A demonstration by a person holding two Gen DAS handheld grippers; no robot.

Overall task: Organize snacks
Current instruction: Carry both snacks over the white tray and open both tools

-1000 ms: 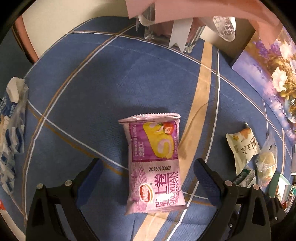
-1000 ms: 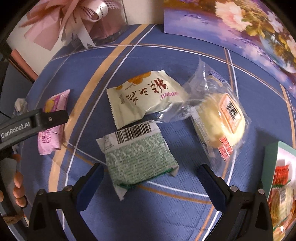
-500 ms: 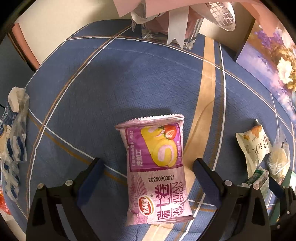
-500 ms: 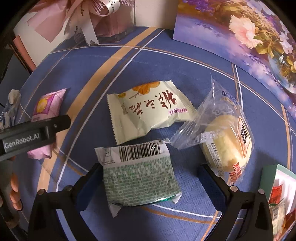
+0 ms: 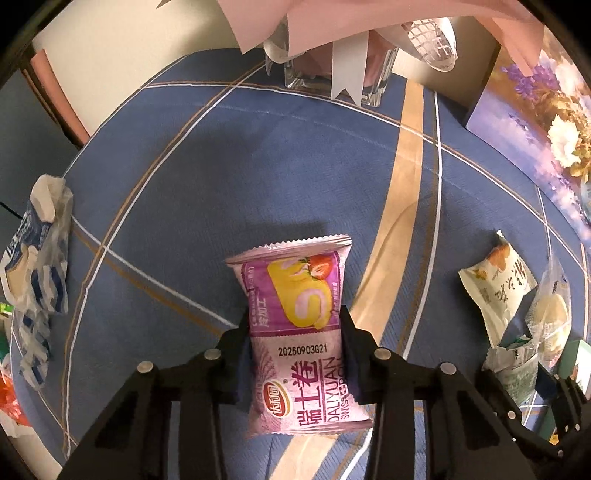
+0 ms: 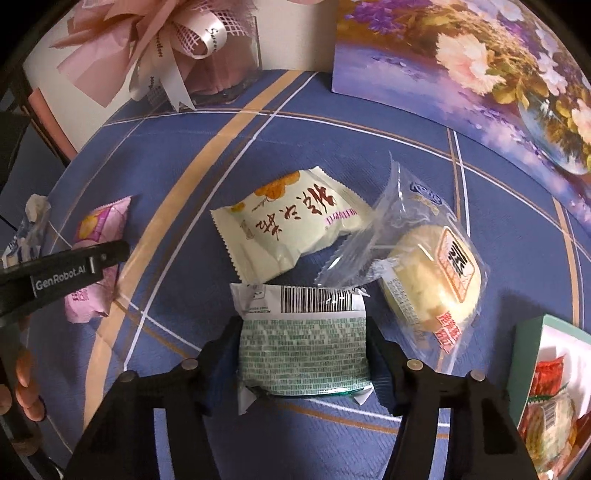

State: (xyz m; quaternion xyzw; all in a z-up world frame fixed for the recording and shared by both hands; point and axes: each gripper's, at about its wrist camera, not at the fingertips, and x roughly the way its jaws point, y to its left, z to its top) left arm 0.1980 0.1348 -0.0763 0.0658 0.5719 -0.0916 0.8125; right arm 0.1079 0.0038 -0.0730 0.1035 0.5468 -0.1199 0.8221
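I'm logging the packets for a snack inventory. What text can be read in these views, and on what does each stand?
"20250903G21" and "DALIYUAN SWISS ROLL": pink Swiss roll packet.
"GenRobot.AI": left gripper.
"Sweet": white ribbon.
Green packet: barcode; fine print too small.
Cream packet, clear bun wrapper: Chinese characters, unclear.

The worktop (image 6: pixel 332 147) is blue with white and tan lines. One snack pack (image 5: pixel 303 332) is pink and purple with a yellow roll and a red strawberry on it. Another pack (image 6: pixel 303 350) is white with tiny green print and a black barcode.
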